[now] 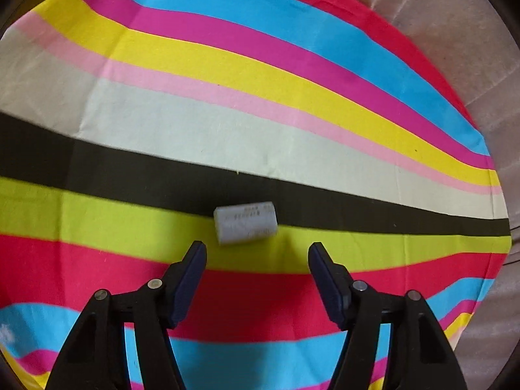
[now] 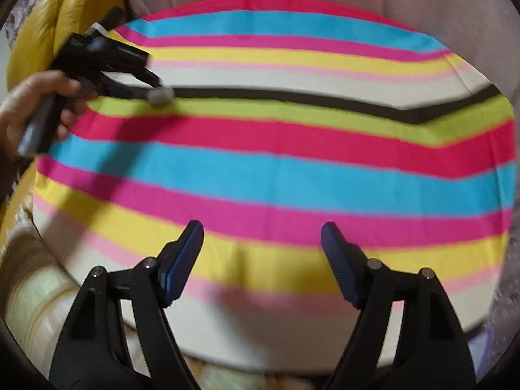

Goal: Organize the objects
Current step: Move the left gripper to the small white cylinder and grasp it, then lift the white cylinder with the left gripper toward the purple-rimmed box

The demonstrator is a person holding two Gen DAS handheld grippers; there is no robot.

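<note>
A small white eraser-like block point(image 1: 245, 222) with faint print lies on the striped cloth point(image 1: 260, 130), across the black and lime stripes. My left gripper point(image 1: 257, 250) is open just short of it, the block a little left of centre between the fingers. In the right wrist view the left gripper point(image 2: 152, 92) shows at far left, held by a hand, with the block point(image 2: 160, 95) at its tips. My right gripper point(image 2: 262, 230) is open and empty above the yellow and pink stripes.
The cloth point(image 2: 276, 162) covers a round table. A pale curtain-like fabric point(image 1: 455, 32) lies beyond its far edge. A yellow cushioned seat point(image 2: 48, 19) stands at the far left. Pale patterned fabric point(image 2: 35, 292) sits at the near left.
</note>
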